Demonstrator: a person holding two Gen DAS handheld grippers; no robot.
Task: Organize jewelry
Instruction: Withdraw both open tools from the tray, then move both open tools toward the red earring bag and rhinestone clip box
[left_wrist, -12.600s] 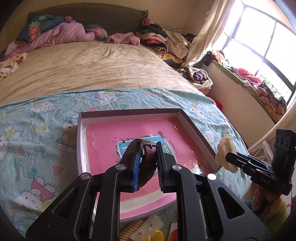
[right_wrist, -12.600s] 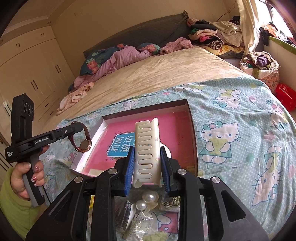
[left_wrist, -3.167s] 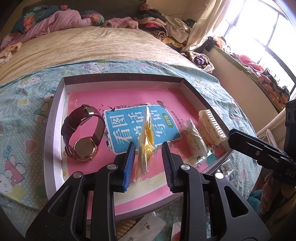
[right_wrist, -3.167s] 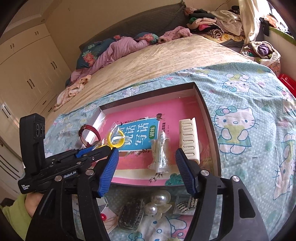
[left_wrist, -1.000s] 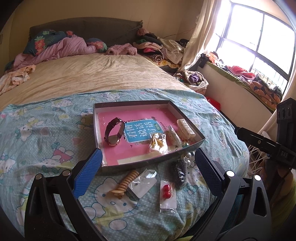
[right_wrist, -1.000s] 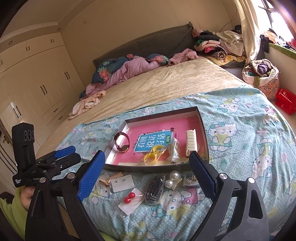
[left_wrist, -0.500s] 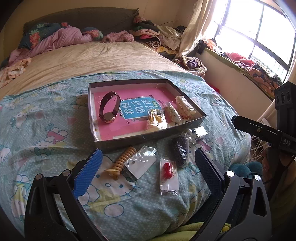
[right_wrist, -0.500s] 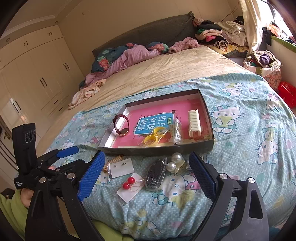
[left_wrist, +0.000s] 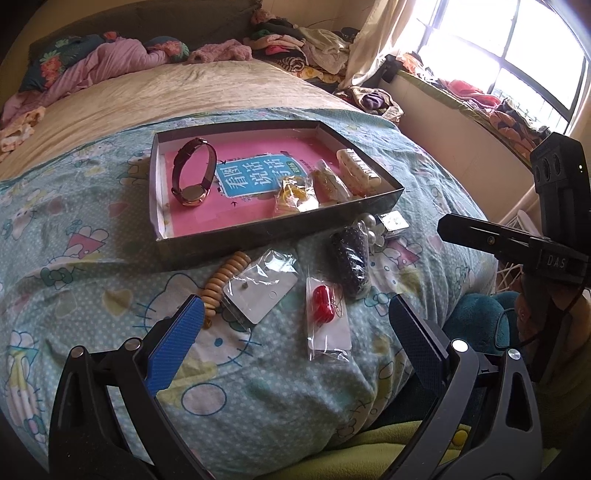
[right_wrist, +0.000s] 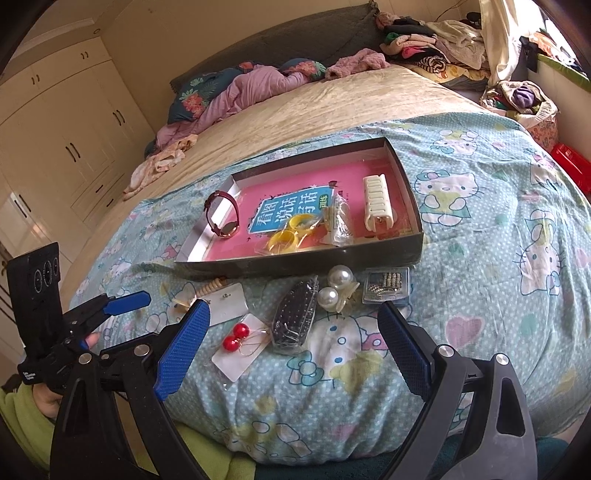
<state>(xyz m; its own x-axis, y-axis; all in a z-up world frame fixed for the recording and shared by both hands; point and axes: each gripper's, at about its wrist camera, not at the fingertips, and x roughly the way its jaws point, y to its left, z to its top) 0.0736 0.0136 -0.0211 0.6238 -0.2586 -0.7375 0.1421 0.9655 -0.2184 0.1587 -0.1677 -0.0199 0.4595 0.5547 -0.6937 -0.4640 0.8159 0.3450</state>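
A shallow dark tray (left_wrist: 258, 230) (right_wrist: 314, 256) with a pink floor lies on the bed. In it are a maroon watch (left_wrist: 194, 171) (right_wrist: 223, 218), bagged yellow rings (left_wrist: 293, 195) (right_wrist: 288, 234), a small clear bag (right_wrist: 340, 221) and a cream hair clip (left_wrist: 358, 171) (right_wrist: 376, 203). In front of the tray lie wooden beads (left_wrist: 221, 278), a white earring card (left_wrist: 264, 291) (right_wrist: 227, 304), bagged red earrings (left_wrist: 325, 306) (right_wrist: 236, 339), a black studded clip (left_wrist: 352, 254) (right_wrist: 295, 315), pearl clips (right_wrist: 338, 284) and a small clear box (right_wrist: 386, 286). My left gripper (left_wrist: 291, 339) and right gripper (right_wrist: 291, 339) are both wide open and empty, held back from the bed edge.
The Hello Kitty sheet (right_wrist: 480, 258) covers the near bed. Pillows and crumpled clothes (right_wrist: 258, 88) lie at the headboard. Wardrobes (right_wrist: 66, 129) stand at the left, a window sill with clothes (left_wrist: 480, 96) at the right. A basket of clothes (right_wrist: 524, 99) stands beside the bed.
Both grippers have let go of their items, opened wide and pulled back from the tray. Over the last second they dropped lower and nearer the loose items.
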